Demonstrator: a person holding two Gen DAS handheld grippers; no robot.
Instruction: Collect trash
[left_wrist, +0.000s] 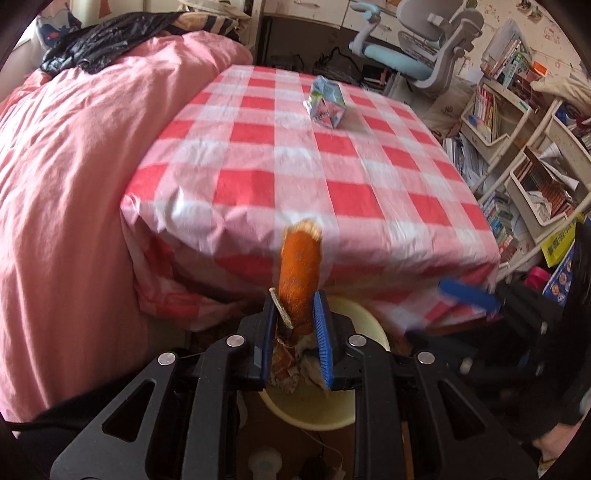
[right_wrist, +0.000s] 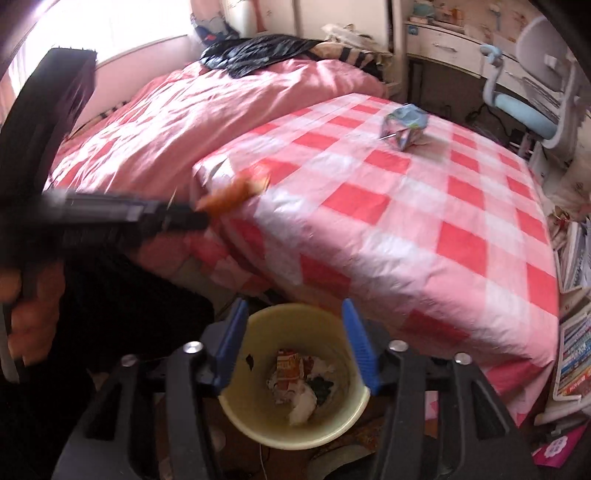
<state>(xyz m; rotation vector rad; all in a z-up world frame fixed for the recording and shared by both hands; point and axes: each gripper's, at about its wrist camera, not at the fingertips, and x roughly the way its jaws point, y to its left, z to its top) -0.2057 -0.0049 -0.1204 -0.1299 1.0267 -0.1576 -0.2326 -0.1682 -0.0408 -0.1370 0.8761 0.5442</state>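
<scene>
Left gripper (left_wrist: 295, 314) jaws clamp an orange peel (left_wrist: 300, 273) above the bin (right_wrist: 295, 424); right gripper (right_wrist: 295, 339) jaws apart over it

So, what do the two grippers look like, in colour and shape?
Both are alike. The left gripper and the right gripper each have a black frame with cut-out openings, round silver bolts, and two flat fingers with ribbed blue pads. No cables or markings show.
</scene>
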